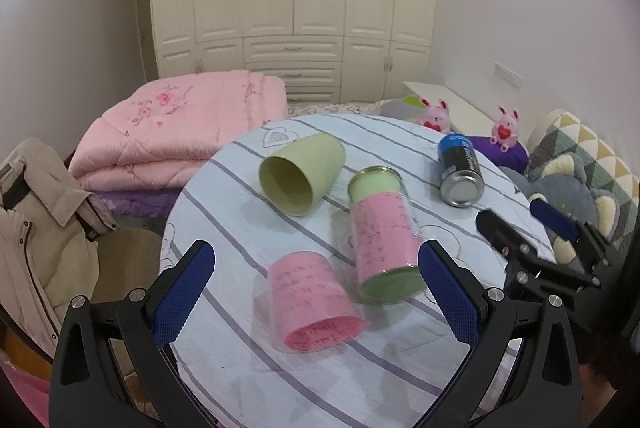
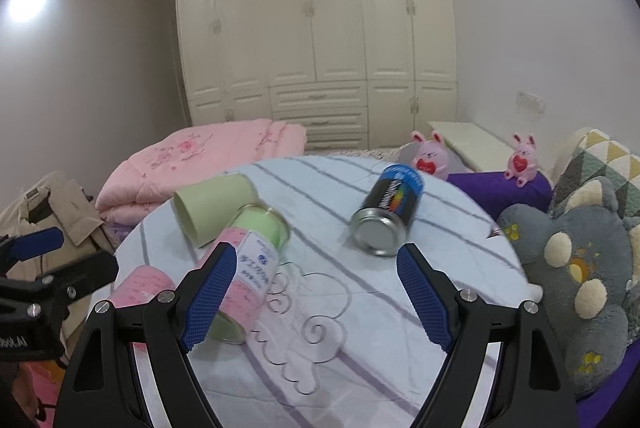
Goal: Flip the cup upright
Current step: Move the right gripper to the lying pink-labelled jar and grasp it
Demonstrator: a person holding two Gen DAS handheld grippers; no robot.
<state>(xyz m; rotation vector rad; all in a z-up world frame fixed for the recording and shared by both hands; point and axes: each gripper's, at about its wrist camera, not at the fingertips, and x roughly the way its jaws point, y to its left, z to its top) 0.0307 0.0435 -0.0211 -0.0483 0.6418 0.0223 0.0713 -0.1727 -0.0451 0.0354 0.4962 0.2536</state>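
A pale green cup lies on its side on the round striped table, mouth toward me; it also shows in the right wrist view. A small pink cup lies on its side between the fingers of my open left gripper. A tall pink-and-green jar lies beside it. My right gripper is open and empty over the table, with a blue-and-black can lying ahead of it. The right gripper also appears in the left wrist view.
A folded pink quilt lies behind the table. A beige jacket on a chair is at the left. Grey and patterned cushions and pink plush rabbits are at the right. A white wardrobe fills the back wall.
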